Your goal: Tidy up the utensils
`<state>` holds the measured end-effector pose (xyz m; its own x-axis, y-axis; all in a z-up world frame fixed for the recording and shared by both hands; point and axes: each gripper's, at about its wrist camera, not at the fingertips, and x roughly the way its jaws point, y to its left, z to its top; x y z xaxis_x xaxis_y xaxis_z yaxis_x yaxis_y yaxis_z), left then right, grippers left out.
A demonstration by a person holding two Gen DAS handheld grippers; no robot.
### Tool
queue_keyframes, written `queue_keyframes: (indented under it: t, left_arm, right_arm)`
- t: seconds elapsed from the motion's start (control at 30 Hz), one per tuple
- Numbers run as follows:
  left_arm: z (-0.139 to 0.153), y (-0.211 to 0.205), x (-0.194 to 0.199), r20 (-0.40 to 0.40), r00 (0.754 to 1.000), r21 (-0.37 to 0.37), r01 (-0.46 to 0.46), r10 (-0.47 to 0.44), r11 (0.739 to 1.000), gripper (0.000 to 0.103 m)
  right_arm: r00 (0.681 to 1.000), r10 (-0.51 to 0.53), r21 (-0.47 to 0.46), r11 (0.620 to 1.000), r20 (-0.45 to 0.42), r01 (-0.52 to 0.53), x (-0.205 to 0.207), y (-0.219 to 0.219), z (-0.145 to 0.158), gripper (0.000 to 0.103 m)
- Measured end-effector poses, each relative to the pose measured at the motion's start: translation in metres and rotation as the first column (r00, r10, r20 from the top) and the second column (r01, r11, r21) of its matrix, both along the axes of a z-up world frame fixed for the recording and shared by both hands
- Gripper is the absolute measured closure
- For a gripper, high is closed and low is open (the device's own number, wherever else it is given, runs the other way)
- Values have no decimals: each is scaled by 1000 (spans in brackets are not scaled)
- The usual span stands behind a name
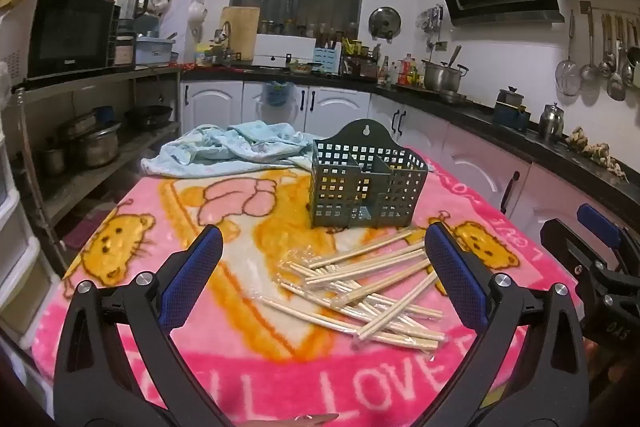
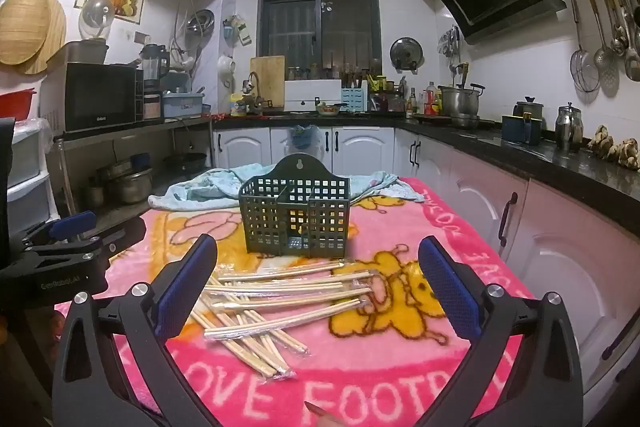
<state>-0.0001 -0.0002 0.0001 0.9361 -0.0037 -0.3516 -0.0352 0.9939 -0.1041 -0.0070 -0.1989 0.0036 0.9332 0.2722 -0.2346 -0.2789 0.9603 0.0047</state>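
A pile of several wrapped wooden chopsticks [image 1: 360, 287] lies on the pink blanket-covered table [image 1: 224, 339]; it also shows in the right wrist view [image 2: 276, 303]. Behind it stands an empty dark green lattice utensil holder [image 1: 366, 179], also in the right wrist view [image 2: 296, 215]. My left gripper [image 1: 324, 247] is open and empty, held above the near side of the pile. My right gripper [image 2: 318, 255] is open and empty, just short of the pile. The right gripper shows at the left view's right edge [image 1: 600, 259], and the left gripper at the right view's left edge [image 2: 68, 247].
A crumpled light blue cloth [image 1: 228, 147] lies at the table's far end behind the holder. Kitchen counters with pots [image 2: 460, 103] run along the back and right. A shelf with a microwave [image 1: 68, 31] and pans stands at the left.
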Motion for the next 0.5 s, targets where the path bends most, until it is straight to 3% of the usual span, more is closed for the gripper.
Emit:
queue_keyframes:
  t: [0.5]
  left_arm:
    - [0,1,0,8,1000,-4,-1,1,1000,9]
  right_arm:
    - [1000,0,1,1000,-3,0,0,0,0,5]
